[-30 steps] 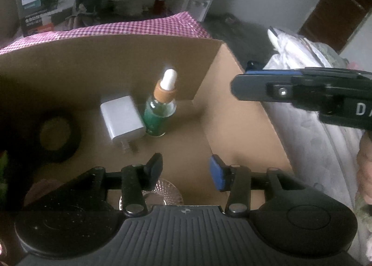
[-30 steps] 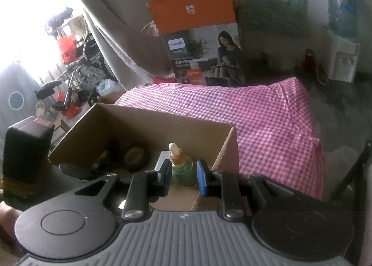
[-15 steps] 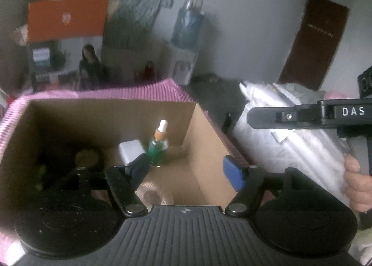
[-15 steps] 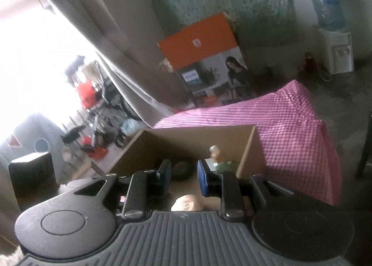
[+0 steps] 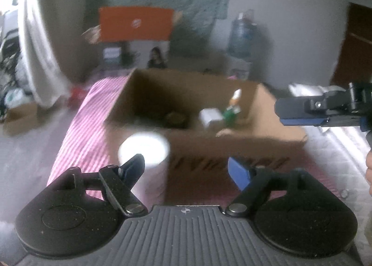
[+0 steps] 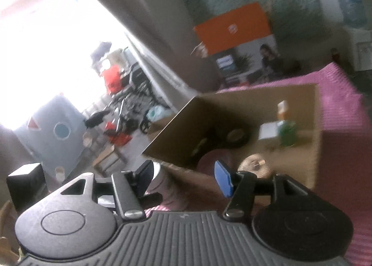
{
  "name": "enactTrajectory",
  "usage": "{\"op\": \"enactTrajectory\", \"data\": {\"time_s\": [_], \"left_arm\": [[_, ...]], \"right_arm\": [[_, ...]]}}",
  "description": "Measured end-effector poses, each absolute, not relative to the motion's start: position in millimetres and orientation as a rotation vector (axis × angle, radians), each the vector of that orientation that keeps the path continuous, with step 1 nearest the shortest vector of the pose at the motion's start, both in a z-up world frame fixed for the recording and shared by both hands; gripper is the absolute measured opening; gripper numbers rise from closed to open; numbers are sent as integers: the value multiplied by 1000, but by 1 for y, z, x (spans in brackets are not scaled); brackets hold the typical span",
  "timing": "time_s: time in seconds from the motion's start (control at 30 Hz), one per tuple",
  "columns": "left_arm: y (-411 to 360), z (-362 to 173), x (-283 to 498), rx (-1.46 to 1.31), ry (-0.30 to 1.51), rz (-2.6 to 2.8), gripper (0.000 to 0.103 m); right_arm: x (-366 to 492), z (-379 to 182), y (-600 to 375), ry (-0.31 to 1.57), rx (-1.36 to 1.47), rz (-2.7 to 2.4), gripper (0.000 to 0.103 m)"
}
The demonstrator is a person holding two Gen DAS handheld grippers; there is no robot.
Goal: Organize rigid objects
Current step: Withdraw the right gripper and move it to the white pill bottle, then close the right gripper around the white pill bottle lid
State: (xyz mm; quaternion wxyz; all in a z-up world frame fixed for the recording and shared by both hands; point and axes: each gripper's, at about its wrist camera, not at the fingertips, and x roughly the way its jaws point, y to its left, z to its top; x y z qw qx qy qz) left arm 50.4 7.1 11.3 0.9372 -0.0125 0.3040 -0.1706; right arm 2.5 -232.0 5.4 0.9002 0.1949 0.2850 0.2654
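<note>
An open cardboard box [image 5: 232,147] [image 6: 311,149] sits on a pink checked cloth [image 5: 83,131]. Inside it stand a green dropper bottle [image 5: 232,112] [image 6: 287,131], a white charger block [image 5: 210,117] [image 6: 268,131], a black tape roll [image 6: 234,137] and a round golden piece [image 6: 253,163]. A white cup [image 5: 143,149] stands on the cloth just outside the box's near left corner, in front of my left gripper [image 5: 186,170], which is open and empty. My right gripper [image 6: 183,178] is open and empty, near the box's front; it shows from the side in the left wrist view [image 5: 302,112].
An orange-topped printed carton [image 5: 136,33] [image 6: 234,40] stands behind the cloth, with a water dispenser [image 5: 241,38] to its right. A curtain [image 5: 41,45] and bright window clutter lie to the left. A brown door [image 5: 355,45] is at the far right.
Both grippers have pulled back out of and away from the box. The right gripper's jaws have opened wide. The white cup has come into the left view.
</note>
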Motion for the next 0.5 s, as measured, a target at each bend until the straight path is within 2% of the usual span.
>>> {"op": "enactTrajectory", "data": {"time_s": [0.2, 0.5], "left_arm": [[28, -12, 61, -23, 672, -250, 79], [17, -30, 79, 52, 654, -231, 76]], "right_arm": [[20, -12, -183, 672, 406, 632, 61], [44, -38, -141, 753, 427, 621, 61]]}}
